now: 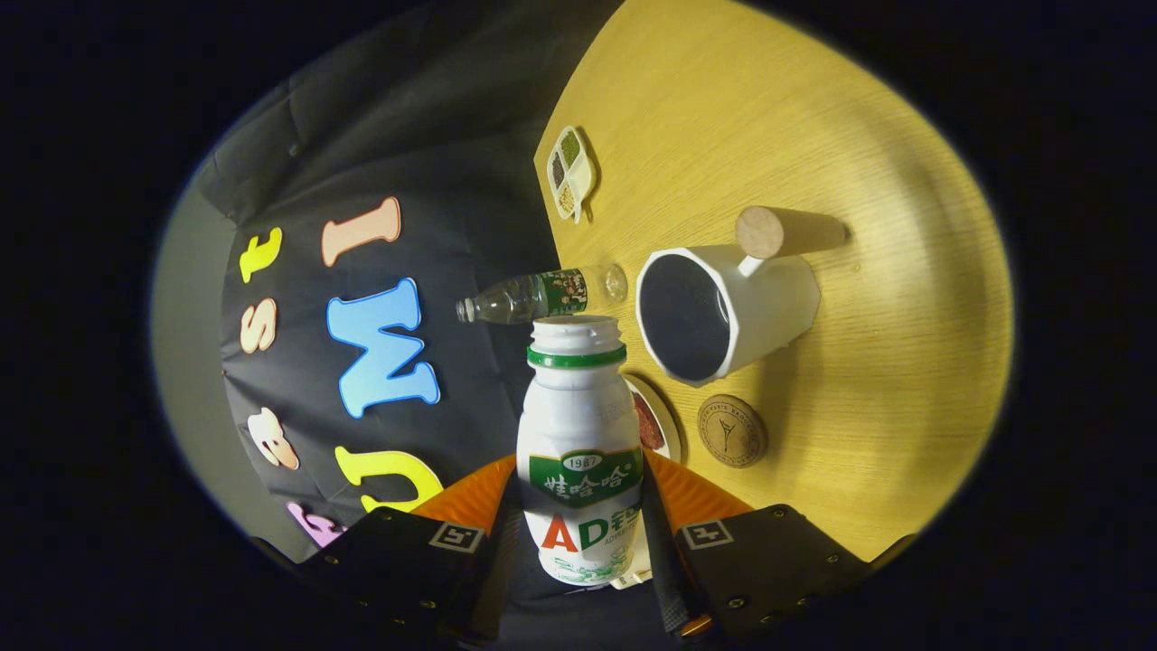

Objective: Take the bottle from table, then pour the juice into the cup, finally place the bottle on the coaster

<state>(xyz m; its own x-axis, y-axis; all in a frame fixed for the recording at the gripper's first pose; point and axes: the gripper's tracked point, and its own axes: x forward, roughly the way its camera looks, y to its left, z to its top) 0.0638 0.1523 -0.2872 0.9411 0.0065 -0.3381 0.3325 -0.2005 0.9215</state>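
While the whole scene appears rolled on its side, the gripper [578,533] is clenched on the white juice bottle [580,452], a finger pressing each flank of its lower body, so the bottle's long axis runs straight out along the fingers with its open, capless mouth pointing forward. The relation that matters for the pour, as I judge it, is that the white cup [723,312] sits just ahead and to the right of the bottle's mouth, its dark opening facing the camera; mouth and rim are near but not yet aligned or overlapping. The round cork coaster [732,430] lies on the wooden worktop [859,136] close beside the cup's base, between the cup and the right finger. A clear plastic water bottle [542,297] lies beyond the mouth, and a small three-part seasoning dish [571,172] sits farther off. A wooden cylinder [786,231] touches the cup's far side and may be its handle. A small plate [655,420] is mostly hidden behind the juice bottle. Whether any juice is inside the bottle or cup cannot be made out.
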